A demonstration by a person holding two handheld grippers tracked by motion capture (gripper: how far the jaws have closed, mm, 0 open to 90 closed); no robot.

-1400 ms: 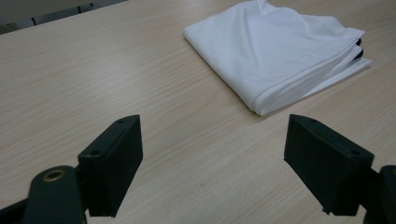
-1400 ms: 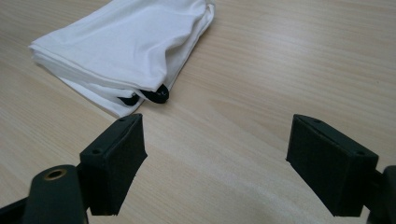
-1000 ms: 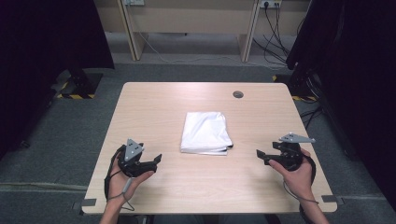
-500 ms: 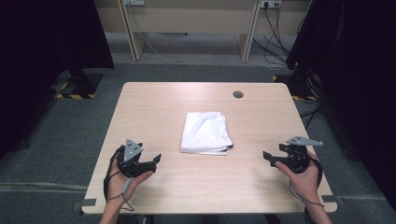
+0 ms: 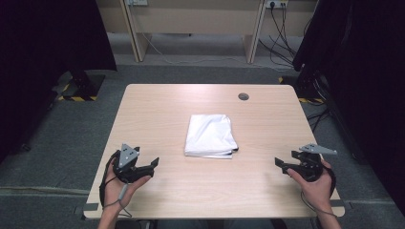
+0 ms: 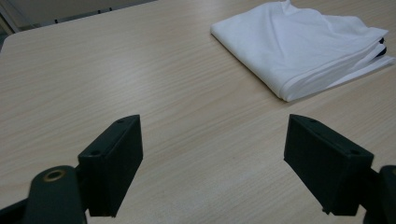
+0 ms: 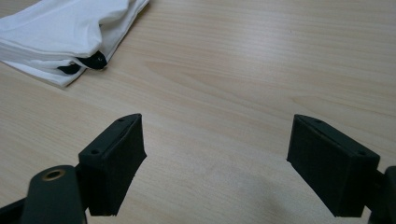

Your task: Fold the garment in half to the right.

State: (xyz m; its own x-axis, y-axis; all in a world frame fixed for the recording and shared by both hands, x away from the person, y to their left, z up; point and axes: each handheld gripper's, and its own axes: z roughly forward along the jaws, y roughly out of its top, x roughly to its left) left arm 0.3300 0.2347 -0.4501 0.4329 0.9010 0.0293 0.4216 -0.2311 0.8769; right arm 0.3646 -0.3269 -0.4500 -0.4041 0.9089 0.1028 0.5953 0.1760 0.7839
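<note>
Left gripper (image 5: 152,164) and right gripper (image 5: 281,163), jaws spread wide and empty, flanked the folded white garment (image 5: 210,135) on the wooden table (image 5: 157,109).

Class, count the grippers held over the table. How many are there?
2. The left gripper is at the table's near left, the right gripper at its near right; both have open jaws, apart from the folded white cloth between them.

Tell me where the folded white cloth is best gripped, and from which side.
Probably at the near right corner of the folded white cloth, where the layered edges lie open and a dark bit peeks out. The right gripper, jaws wide apart, faces that corner and could slide in low along the table, pinching the stacked layers together.
</note>
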